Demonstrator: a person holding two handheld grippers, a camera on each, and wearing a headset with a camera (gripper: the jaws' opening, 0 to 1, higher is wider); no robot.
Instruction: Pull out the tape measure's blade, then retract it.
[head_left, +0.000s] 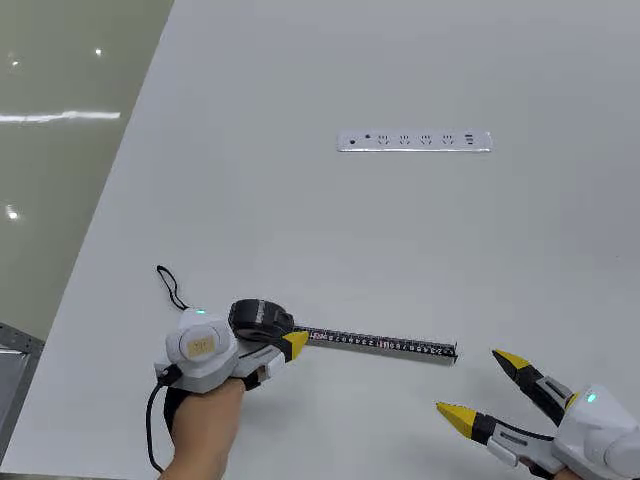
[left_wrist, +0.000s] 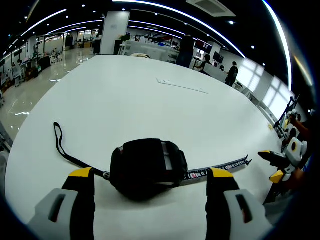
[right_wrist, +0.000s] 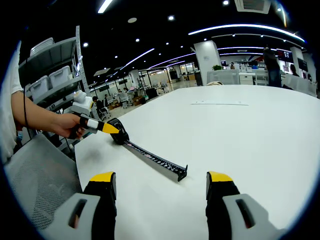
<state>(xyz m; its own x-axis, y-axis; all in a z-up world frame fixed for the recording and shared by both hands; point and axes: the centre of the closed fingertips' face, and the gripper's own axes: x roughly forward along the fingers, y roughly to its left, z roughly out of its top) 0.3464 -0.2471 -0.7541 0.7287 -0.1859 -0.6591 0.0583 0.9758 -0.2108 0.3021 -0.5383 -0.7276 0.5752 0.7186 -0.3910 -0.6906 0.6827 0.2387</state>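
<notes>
A black tape measure (head_left: 260, 319) lies on the white table (head_left: 400, 240) near its front left corner. Its blade (head_left: 380, 344) is drawn out to the right and lies flat, ending at the hook (head_left: 454, 351). My left gripper (head_left: 268, 326) stands open with its jaws either side of the case (left_wrist: 147, 167), a small gap on each side. A black wrist strap (head_left: 170, 285) trails from the case to the left. My right gripper (head_left: 483, 388) is open just right of the hook (right_wrist: 182, 172), holding nothing and apart from it.
A white power strip (head_left: 414, 141) lies flat at the far middle of the table. The table's left edge (head_left: 110, 190) drops to a shiny floor. A grey mesh chair (right_wrist: 35, 175) stands by the near left corner. People stand beyond the table's far end.
</notes>
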